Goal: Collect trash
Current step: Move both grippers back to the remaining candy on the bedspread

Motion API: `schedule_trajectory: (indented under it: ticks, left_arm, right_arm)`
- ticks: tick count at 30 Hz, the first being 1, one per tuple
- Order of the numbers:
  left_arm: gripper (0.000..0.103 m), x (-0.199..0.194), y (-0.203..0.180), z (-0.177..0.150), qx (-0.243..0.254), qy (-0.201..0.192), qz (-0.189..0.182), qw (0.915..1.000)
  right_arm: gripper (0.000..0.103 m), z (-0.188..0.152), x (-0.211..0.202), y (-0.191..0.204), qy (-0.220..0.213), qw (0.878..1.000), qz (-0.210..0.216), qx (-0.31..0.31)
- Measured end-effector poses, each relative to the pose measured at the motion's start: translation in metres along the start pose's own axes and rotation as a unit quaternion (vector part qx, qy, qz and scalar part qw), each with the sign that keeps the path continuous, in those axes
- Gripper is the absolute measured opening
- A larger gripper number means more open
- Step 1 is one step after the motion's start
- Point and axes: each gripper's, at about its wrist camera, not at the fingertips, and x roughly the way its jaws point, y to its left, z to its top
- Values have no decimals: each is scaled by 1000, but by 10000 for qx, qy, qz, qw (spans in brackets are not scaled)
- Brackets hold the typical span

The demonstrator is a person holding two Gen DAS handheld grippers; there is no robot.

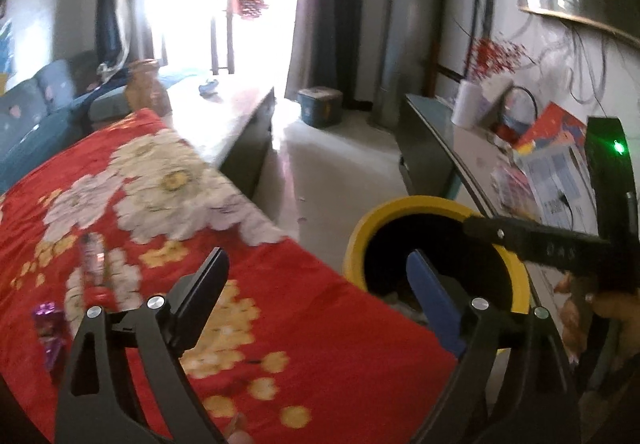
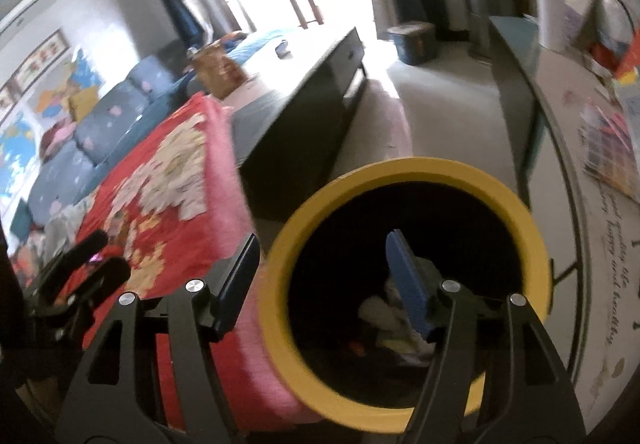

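bin [image 2: 404, 180] contents: dim, unidentifiable | wrappers [image 1: 50, 328]: blurred | desk papers [image 1: 556, 180]: unreadable

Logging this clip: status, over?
Left gripper open, empty. Right gripper open over yellow bin. Wrappers remain on red floral cloth. Nothing blocking.

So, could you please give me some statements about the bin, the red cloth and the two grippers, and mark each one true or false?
1. The bin has a yellow rim. True.
2. The bin is empty. False: crumpled trash lies inside it.
3. The left gripper holds a wrapper. False: its jaws are open with nothing between them.
4. A purple wrapper lies on the red floral cloth. True.
5. The right gripper is shut. False: it is open, above the bin.
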Motion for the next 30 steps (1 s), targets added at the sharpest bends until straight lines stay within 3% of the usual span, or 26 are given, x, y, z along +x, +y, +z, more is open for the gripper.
schedule_trajectory:
  ticks: [16,25,30]
  left_arm:
    - [89,-55,109,-10,-831,-318,1068,9903]
    - [89,-76,164,-30,-1268,-166,1478,9807]
    - [89,-75,191,-45,-1522,143,1600,9752]
  right_arm:
    - [58,-3,7,100,120,9928,664,-987]
    - [58,-2,33,162,415,9833,1113,-1379]
    - [58,-1,53,199,609,9754,1313,-1662]
